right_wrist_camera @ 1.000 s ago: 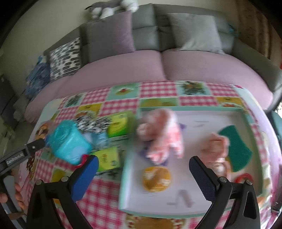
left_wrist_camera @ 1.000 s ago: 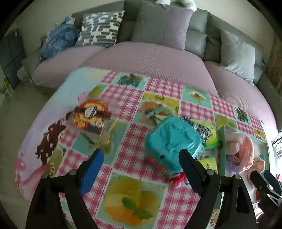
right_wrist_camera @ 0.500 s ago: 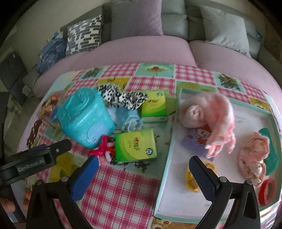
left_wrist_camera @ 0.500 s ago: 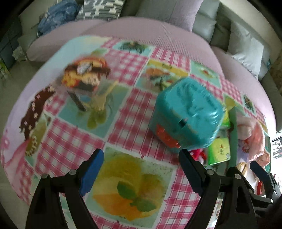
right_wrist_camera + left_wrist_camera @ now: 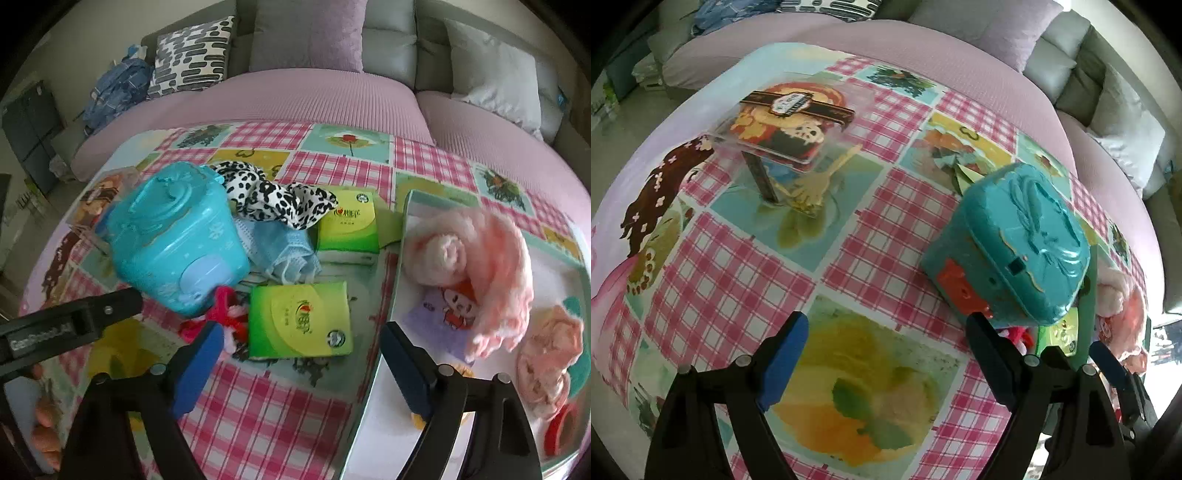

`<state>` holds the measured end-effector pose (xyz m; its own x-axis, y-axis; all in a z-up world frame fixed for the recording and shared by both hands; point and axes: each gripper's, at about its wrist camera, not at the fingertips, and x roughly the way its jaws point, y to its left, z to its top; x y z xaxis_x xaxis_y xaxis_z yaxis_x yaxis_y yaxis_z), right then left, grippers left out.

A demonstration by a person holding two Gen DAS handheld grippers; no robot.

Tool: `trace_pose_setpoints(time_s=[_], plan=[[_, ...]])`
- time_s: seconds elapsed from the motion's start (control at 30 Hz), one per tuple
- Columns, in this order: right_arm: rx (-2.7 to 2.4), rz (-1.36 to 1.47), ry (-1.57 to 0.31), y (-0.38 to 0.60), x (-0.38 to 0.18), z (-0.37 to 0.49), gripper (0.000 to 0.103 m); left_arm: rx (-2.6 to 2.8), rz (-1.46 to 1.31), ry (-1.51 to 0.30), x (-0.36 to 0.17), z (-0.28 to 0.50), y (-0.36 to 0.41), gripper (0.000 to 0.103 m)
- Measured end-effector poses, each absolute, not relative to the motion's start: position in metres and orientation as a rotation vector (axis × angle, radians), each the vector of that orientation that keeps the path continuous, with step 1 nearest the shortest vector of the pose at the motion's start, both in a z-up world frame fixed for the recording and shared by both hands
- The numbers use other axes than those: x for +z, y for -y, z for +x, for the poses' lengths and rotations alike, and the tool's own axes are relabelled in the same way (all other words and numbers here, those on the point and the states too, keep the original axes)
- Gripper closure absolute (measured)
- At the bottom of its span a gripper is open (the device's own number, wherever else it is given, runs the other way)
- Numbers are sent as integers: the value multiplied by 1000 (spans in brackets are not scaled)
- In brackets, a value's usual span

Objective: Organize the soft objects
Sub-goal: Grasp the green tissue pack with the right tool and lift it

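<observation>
My right gripper [image 5: 301, 354] is open and empty, low over the table, just short of a green tissue pack [image 5: 300, 319]. A second green pack [image 5: 348, 225], a leopard-print cloth [image 5: 280, 197], a blue face mask [image 5: 279, 249] and a red-pink soft toy [image 5: 225, 315] lie beside a teal plastic case [image 5: 173, 236]. The white tray [image 5: 388, 306] at right holds a pink fluffy towel [image 5: 476, 258] and a pink cloth [image 5: 546, 358]. My left gripper [image 5: 888, 347] is open and empty, left of the teal case [image 5: 1015, 247].
A clear plastic box [image 5: 783, 125] with a printed band stands at the far left of the table. A purple sofa [image 5: 314, 99] with cushions runs along the far edge. A red tape ring [image 5: 561, 428] and a yellow item lie in the tray's near part.
Both grippers moved forward and lower toward the table. The right view swung left from the tray to the pile of soft things. Both stayed open.
</observation>
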<state>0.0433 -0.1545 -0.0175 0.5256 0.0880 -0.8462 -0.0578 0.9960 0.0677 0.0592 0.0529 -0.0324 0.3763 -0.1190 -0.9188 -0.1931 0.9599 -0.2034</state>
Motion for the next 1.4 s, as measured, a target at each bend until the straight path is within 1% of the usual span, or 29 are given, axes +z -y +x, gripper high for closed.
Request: trace_pose_setpoints(time_s=[0.07,0.13,0.37,0.47,0.53,0.63,0.67,0.97,1.4], plan=[[82,11,-1010,152,-18,44,17,59,-308,-1186,-32,59,-56,16],[83,-9,-1011,149,-17,44,21,70,-316,-1182,-31,59,-59,16],[88,-17,-1038,145,-26,48,21,66,-325,-1184,-31,59,-58,16],[87,-5,-1051,147,-31,51,26,64,-327,-1186,-31,59,-57,16],[86,-19,-1050,145,-31,50,27,64,-330,-1186,-31,59,-58,16],[94,-16,-1062,144,-34,51,36,60,-334,-1188,-32,61,-58,16],[94,-12,-1068,144,-36,51,37,57,-335,-1189,-32,61,-58,16],[104,20,-1069,146,-32,47,38,19,-355,-1195,-33,61,-56,16],[44,78,-982,174,7,19,38,-28,-342,-1187,-34,63,-49,16]])
